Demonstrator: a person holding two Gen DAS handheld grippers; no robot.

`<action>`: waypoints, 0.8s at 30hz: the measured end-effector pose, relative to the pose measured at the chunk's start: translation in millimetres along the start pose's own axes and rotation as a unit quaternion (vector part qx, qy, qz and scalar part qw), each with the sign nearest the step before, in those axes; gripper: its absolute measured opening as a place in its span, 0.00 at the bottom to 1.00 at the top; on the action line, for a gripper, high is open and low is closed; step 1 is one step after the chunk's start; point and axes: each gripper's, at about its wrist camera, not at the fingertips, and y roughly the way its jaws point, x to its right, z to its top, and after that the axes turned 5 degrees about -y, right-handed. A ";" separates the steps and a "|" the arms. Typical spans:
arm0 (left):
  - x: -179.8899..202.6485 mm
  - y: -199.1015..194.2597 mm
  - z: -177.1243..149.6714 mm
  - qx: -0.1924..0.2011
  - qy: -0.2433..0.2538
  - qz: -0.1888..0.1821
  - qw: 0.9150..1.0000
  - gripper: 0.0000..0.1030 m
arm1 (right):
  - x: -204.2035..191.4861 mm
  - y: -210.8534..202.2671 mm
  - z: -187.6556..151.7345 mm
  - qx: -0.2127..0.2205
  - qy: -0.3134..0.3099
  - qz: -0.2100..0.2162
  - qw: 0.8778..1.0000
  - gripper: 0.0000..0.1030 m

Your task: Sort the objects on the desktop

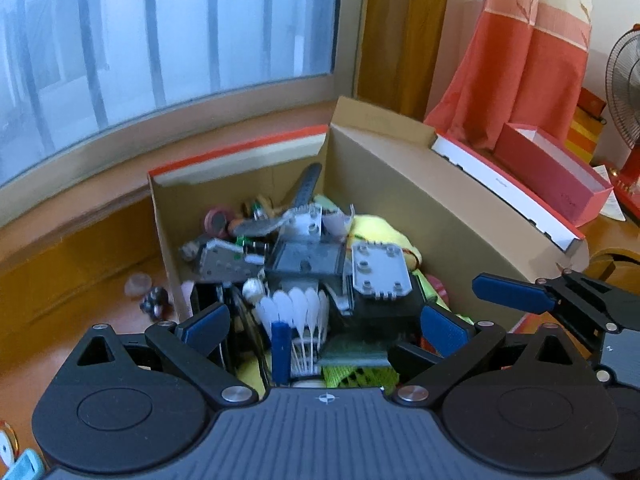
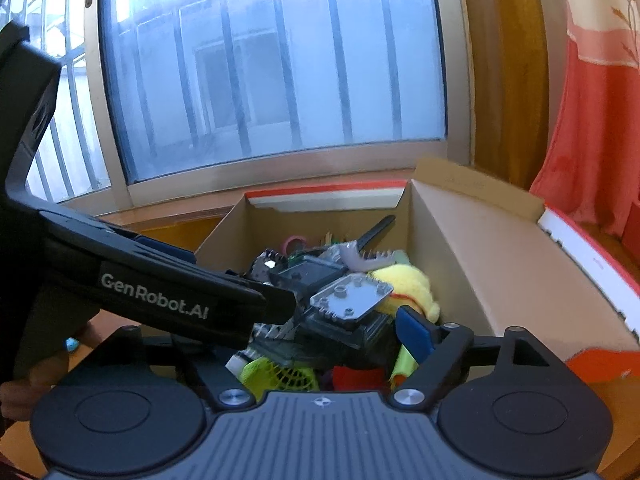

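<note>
Cardboard box point(image 1: 384, 184) heaped with mixed desk clutter.
We hold the left gripper point(image 1: 324, 326) and right gripper point(image 2: 340, 328) spread wide above it, pinching nothing.

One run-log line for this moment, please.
left gripper: open, empty | right gripper: open, empty | both over cardboard box | box: full of mixed objects

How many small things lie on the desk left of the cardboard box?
2: a pale pink round piece and a dark lumpy thing, both beside the cardboard box. More may be hidden.
</note>
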 end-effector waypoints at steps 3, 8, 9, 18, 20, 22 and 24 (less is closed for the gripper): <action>-2.0 -0.1 0.0 -0.021 -0.006 -0.002 1.000 1.00 | -3.6 -4.0 1.1 -0.012 0.008 0.007 1.000 0.80; -9.4 -3.4 -4.4 -0.036 -0.010 -0.018 0.999 1.00 | -16.0 -10.2 5.7 -0.035 0.004 0.003 0.999 0.82; -10.9 -4.7 -5.4 -0.035 -0.011 -0.018 0.999 1.00 | -18.5 -12.0 7.4 -0.041 0.005 0.004 0.999 0.84; -27.6 -14.6 -14.7 -0.047 -0.017 -0.029 0.998 1.00 | -32.0 -20.9 11.8 -0.124 0.035 0.007 0.992 0.89; -27.6 -15.9 -17.1 -0.052 -0.014 -0.033 0.998 1.00 | -35.8 -18.0 9.0 -0.152 0.040 0.002 0.988 0.90; -26.6 -16.5 -19.4 -0.057 -0.008 -0.039 0.998 1.00 | -37.8 -13.8 4.8 -0.177 0.047 0.000 0.983 0.91; -25.6 -16.3 -21.8 -0.063 -0.002 -0.044 0.997 1.00 | -39.8 -10.2 -0.9 -0.195 0.054 -0.004 0.979 0.91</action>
